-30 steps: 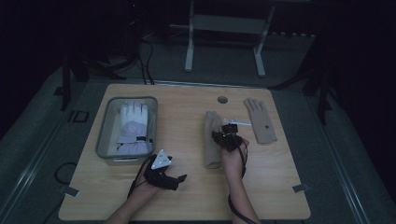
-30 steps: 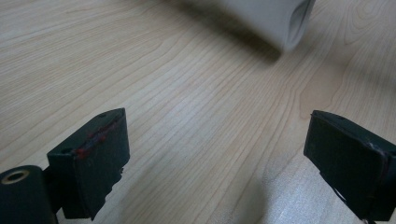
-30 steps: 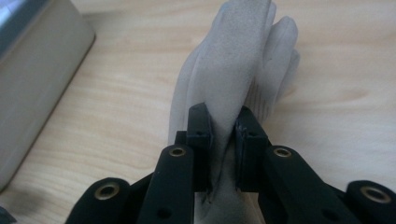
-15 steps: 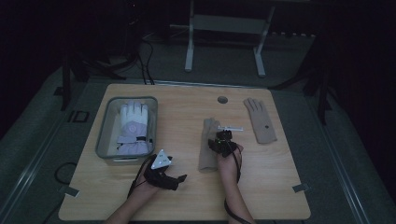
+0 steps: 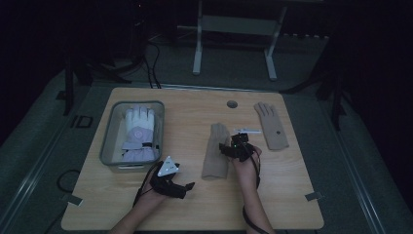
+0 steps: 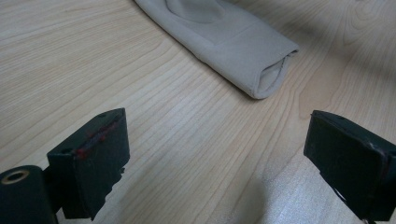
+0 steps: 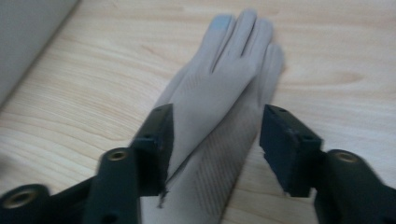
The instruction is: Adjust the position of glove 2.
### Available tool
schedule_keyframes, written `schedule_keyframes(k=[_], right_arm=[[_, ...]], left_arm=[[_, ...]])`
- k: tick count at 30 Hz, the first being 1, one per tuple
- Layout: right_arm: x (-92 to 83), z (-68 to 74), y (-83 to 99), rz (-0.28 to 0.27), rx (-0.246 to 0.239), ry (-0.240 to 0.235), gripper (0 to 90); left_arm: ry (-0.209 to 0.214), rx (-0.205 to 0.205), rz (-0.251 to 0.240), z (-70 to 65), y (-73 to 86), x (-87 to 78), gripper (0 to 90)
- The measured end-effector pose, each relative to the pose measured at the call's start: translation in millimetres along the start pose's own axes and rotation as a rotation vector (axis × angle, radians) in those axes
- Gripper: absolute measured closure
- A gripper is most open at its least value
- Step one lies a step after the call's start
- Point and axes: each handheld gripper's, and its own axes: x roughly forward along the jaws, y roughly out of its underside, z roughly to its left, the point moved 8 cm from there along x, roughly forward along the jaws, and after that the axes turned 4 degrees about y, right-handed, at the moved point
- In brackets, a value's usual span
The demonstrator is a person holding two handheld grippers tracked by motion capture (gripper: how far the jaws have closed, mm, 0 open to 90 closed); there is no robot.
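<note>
Right gripper view: right gripper [image 7: 215, 149] jaws spread, just been opening, folded beige fabric glove [image 7: 219, 98] lying flat between them, pads not pressing it. High view: same glove [image 5: 216, 151] at middle of light wooden tabletop [image 5: 195, 204], right gripper [image 5: 237, 146] at its right side. Left gripper [image 5: 181, 187] near front edge, jaws wide apart, nothing between; left gripper view shows glove cuff [image 6: 261, 70] beyond. Second beige glove [image 5: 272, 126] flat toward far right corner. Grey rectangular bin [image 5: 109, 146] near left edge, white-and-lilac padded glove [image 5: 139, 131] inside.
</note>
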Motion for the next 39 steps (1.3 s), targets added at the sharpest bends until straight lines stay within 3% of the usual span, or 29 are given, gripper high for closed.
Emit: schedule_keyframes(k=[1, 4, 5, 15, 16, 17, 22, 26, 27, 28, 33, 39], right_arm=[[-9.2, -5.9, -6.6, -0.023, -0.008, -0.005, 49.1], [-15.5, -12.0, -10.4, -0.030, -0.028, 0.000, 49.8], [-24.0, -20.7, -15.5, -0.048, -0.043, 0.005, 51.0], [-43.7, -61.7, -26.3, -0.084, -0.109, 0.021, 51.2], [-45.5, -67.3, -27.2, -0.086, -0.112, 0.021, 50.8], [-48.7, -81.6, -29.5, -0.090, -0.125, 0.044, 50.8], [-50.6, -115.5, -33.2, -0.091, -0.130, 0.082, 50.9], [-47.9, -137.1, -35.7, -0.085, -0.118, 0.105, 50.8], [-47.9, -137.1, -35.7, -0.085, -0.118, 0.105, 50.8], [-45.7, -149.7, -37.9, -0.081, -0.119, 0.130, 50.6], [-41.7, -175.5, -46.4, -0.086, -0.114, 0.169, 47.5], [-31.1, -195.1, -53.5, -0.075, -0.087, 0.194, 45.0]], left_arm=[[0.001, 0.000, 0.000, 0.0, 0.0, 0.0, 7.1], [0.000, 0.001, 0.000, 0.0, 0.0, -0.1, 7.1], [0.001, 0.001, -0.001, 0.0, 0.0, -0.1, 7.1], [0.007, -0.008, 0.004, 0.5, 0.2, 0.1, 7.1], [0.005, -0.007, 0.004, 0.4, 0.2, 0.1, 7.1], [0.006, -0.005, 0.004, 0.2, 0.2, 0.2, 7.1], [0.005, -0.005, 0.004, 0.3, 0.1, 0.3, 7.1], [0.001, -0.004, 0.001, 0.3, 0.0, -0.2, 7.2], [0.001, -0.004, 0.001, 0.3, 0.0, -0.2, 7.1], [0.000, -0.003, 0.001, 0.3, 0.0, -0.2, 7.1], [0.002, -0.007, 0.000, 0.5, -0.1, -0.4, 7.2], [0.007, -0.008, 0.002, 0.5, 0.0, -0.1, 7.1]])
